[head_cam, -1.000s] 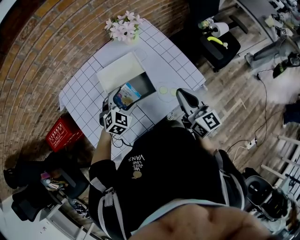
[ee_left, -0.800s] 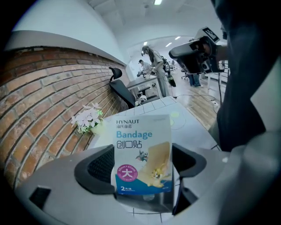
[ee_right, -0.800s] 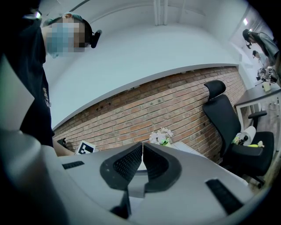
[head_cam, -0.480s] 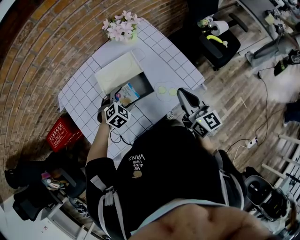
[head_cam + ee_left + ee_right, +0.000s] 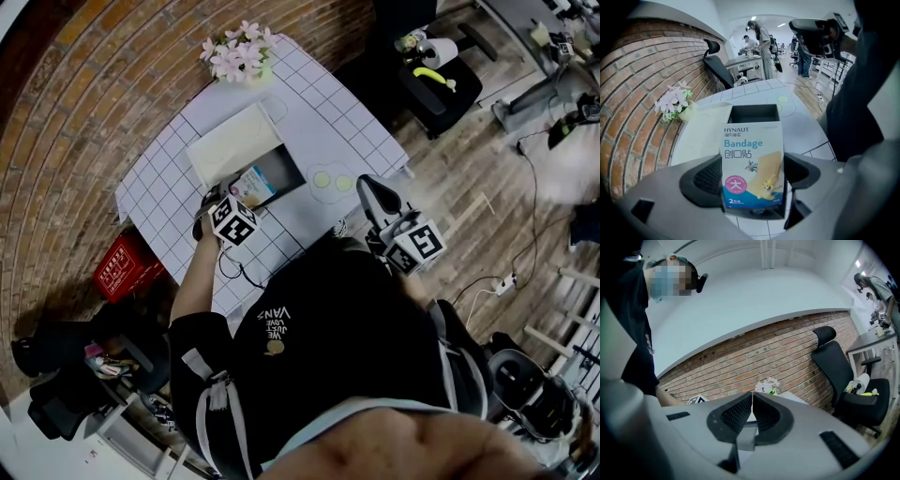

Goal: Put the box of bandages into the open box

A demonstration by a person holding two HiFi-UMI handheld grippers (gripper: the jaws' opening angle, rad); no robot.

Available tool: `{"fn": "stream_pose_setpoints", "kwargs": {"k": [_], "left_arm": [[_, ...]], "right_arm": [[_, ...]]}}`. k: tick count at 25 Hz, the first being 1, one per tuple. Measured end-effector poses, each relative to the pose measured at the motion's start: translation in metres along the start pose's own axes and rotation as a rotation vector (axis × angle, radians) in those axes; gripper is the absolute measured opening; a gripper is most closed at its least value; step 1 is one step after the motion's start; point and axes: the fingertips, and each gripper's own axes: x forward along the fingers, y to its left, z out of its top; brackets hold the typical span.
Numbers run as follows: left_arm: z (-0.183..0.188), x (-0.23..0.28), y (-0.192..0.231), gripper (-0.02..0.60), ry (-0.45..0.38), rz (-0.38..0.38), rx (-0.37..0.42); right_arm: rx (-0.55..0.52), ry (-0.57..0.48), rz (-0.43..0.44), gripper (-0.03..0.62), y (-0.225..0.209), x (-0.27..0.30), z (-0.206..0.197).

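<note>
Left claw (image 5: 752,177) grips bandage box (image 5: 752,161), advanced nearer open box (image 5: 754,111) since before; right claw (image 5: 751,414) closed, empty, unmoved.

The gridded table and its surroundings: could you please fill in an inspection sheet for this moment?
Surface: white gridded table.
Job's things: bandage box held at the near edge of the open box, not yet inside.
Clutter: flowers; two pale discs.
Grippers: left gripper shut on the bandage box; right gripper shut, nothing between its jaws.
Cables: power strip and cable on the wooden floor.
Surroundings: brick wall, red crate, office chair.
</note>
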Motion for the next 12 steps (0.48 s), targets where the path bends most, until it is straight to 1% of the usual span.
{"fn": "stream_pose_setpoints", "kwargs": {"k": [4, 6, 9, 12], "left_arm": [[-0.0008, 0.004, 0.0008, 0.41, 0.034, -0.037, -0.013], [-0.0015, 0.0052, 0.0006, 0.41, 0.049, -0.057, -0.027], [-0.0049, 0.0078, 0.0021, 0.41, 0.078, -0.078, -0.054], [-0.007, 0.0099, 0.0012, 0.41, 0.102, -0.104, -0.063]], "right_arm": [[0.03, 0.019, -0.005, 0.005, -0.0028, 0.0002, -0.002], [0.026, 0.026, -0.011, 0.005, -0.0058, -0.0003, -0.0035], [0.032, 0.019, -0.007, 0.005, -0.0062, 0.0014, -0.0016], [0.038, 0.014, 0.002, 0.005, -0.0062, 0.0048, -0.0002]]}}
